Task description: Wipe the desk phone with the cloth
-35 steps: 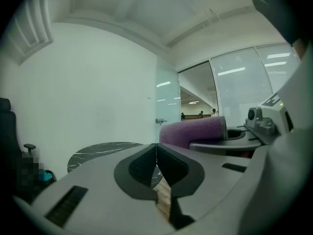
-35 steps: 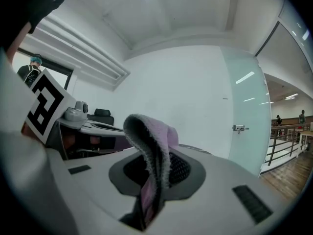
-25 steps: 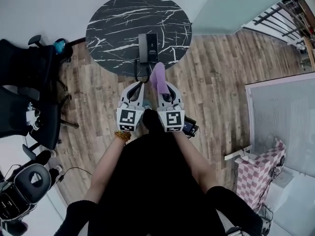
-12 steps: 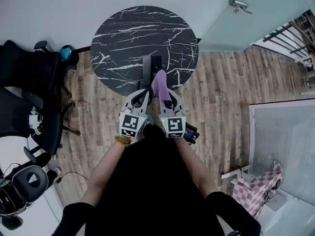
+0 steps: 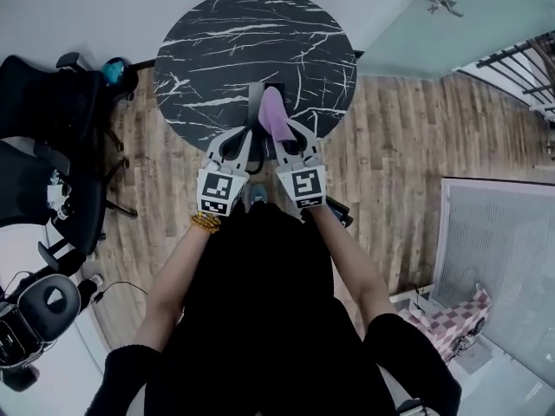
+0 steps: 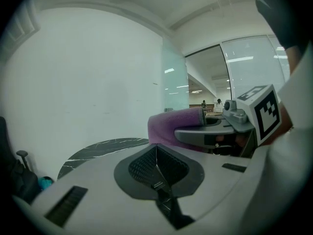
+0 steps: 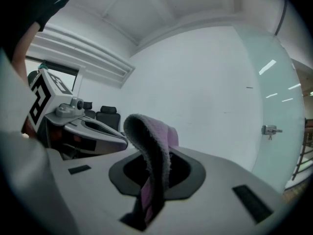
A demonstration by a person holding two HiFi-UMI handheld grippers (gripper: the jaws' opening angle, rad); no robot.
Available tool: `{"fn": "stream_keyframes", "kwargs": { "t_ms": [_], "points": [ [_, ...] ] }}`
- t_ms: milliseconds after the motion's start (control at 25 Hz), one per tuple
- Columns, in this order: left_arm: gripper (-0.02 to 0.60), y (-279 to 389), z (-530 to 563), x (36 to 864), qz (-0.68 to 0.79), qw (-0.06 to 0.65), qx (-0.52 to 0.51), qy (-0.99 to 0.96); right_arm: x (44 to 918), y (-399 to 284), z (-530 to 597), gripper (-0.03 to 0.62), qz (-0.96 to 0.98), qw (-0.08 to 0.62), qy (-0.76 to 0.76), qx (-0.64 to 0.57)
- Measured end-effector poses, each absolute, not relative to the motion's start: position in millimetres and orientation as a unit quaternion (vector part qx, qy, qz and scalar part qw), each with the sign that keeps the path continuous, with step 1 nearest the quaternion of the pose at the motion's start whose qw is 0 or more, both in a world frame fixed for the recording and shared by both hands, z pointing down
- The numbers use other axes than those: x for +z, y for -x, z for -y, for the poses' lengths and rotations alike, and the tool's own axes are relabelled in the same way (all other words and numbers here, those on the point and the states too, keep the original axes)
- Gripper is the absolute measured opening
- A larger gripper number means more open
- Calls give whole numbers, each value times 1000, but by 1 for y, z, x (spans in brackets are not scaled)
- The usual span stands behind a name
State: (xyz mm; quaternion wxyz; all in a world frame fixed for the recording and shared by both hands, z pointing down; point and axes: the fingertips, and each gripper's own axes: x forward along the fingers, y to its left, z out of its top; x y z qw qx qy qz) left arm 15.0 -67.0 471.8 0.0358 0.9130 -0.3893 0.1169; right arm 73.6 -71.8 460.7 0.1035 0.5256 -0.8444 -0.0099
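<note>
Your right gripper [image 5: 290, 139] has its fingers clamped on the purple cloth [image 5: 274, 115], whose free end juts forward over the desk phone [image 5: 255, 98] at the tabletop's [image 5: 217, 50] near edge, likely ready for wiping. Your left gripper [image 5: 244, 139] hovers alongside, its fingers closed on nothing.

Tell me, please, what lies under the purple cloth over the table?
Under the cloth, held by the right gripper, the dark desk phone sits on the marble table. Only its left edge shows; the cloth hides the rest.
</note>
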Motion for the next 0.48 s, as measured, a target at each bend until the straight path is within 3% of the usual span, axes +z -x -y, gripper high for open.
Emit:
{"fn": "stream_keyframes", "kwargs": {
  "t_ms": [480],
  "points": [
    [14,-28,116,487,393,50,121,-910,487,-74,144,60,876,230,-416,-87]
  ]
}}
